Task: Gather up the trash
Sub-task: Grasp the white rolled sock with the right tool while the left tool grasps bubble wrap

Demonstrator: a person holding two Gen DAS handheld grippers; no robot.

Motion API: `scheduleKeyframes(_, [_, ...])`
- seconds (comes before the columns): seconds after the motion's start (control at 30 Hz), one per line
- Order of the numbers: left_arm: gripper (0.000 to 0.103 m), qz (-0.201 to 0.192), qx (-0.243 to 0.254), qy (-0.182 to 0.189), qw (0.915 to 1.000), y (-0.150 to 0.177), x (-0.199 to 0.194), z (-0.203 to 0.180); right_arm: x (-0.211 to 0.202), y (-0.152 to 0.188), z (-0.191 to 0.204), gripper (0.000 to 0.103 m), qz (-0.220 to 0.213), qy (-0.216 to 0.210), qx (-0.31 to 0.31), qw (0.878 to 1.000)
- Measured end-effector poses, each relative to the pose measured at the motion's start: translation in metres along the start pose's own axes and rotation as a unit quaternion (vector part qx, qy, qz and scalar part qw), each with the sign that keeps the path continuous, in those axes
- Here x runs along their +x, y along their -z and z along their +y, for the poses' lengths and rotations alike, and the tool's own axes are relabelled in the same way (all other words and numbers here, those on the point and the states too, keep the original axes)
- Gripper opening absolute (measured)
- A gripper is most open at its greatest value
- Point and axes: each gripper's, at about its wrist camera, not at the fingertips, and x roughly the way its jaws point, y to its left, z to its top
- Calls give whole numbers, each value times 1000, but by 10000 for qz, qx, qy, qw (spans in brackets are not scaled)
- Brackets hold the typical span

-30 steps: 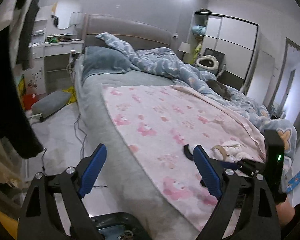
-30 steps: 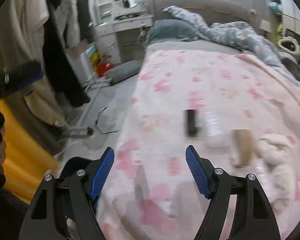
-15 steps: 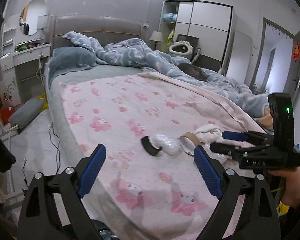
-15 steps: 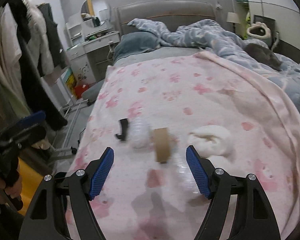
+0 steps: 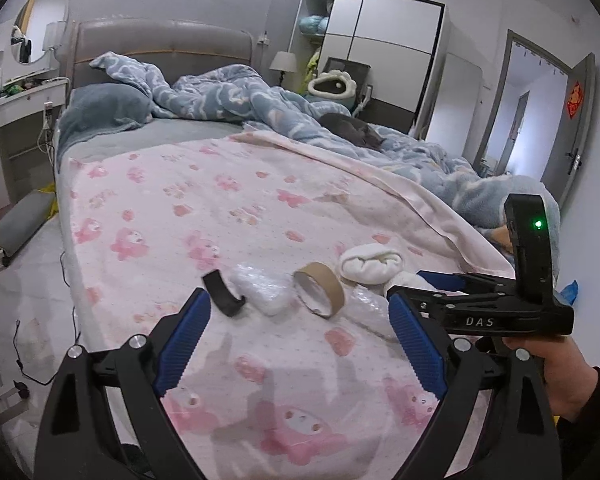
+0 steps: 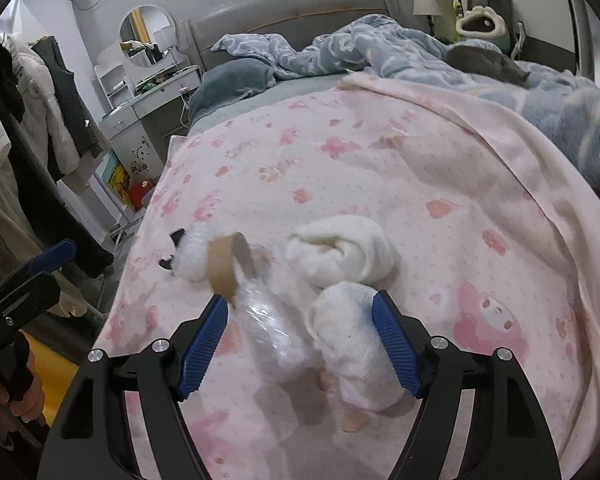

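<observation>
Both wide open, gripping nothing. Right hand-held gripper [image 6: 298, 334] low over the pink blanket [image 6: 440, 184], clear plastic wrap [image 6: 268, 332] and white towel roll [image 6: 352, 340] between its fingers. Left hand-held gripper [image 5: 298, 334] just short of cardboard tape ring [image 5: 319, 289] and black strip [image 5: 222, 293].

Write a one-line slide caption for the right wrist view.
Open right tool over crumpled clear plastic and a white cloth roll on the pink blanket, cardboard tape core just beyond.

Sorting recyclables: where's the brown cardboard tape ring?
Left wrist view, centre: brown cardboard tape ring on pink blanket, between white plastic wad and rolled white socks.
</observation>
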Motion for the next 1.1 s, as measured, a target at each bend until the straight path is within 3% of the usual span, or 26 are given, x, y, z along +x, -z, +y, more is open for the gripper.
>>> scheduleKeyframes(0.2, [94,120,133,169,9997,3,18,-21,4,5,-26,75,87,153,227,9996])
scheduleKeyframes(0.3, [94,216,245,222,9992,5,29,-32,4,9,-32,65,146,226,142,9995])
scheduleKeyframes(0.37, [94,261,290,249,9989,7,34,-36,4,10,-36,49,178,343,99,9992])
scheduleKeyframes(0.47, [94,347,370,278,9983,10,44,-42,3,13,-45,39,122,261,265,9992])
scheduleKeyframes(0.87, [90,556,486,554,9957,16,79,-60,-33,14,-61,37,-263,-42,475,9985])
scheduleKeyframes(1.1, [85,670,361,664,9949,17,100,-58,-40,19,-69,37,-239,-179,505,9983])
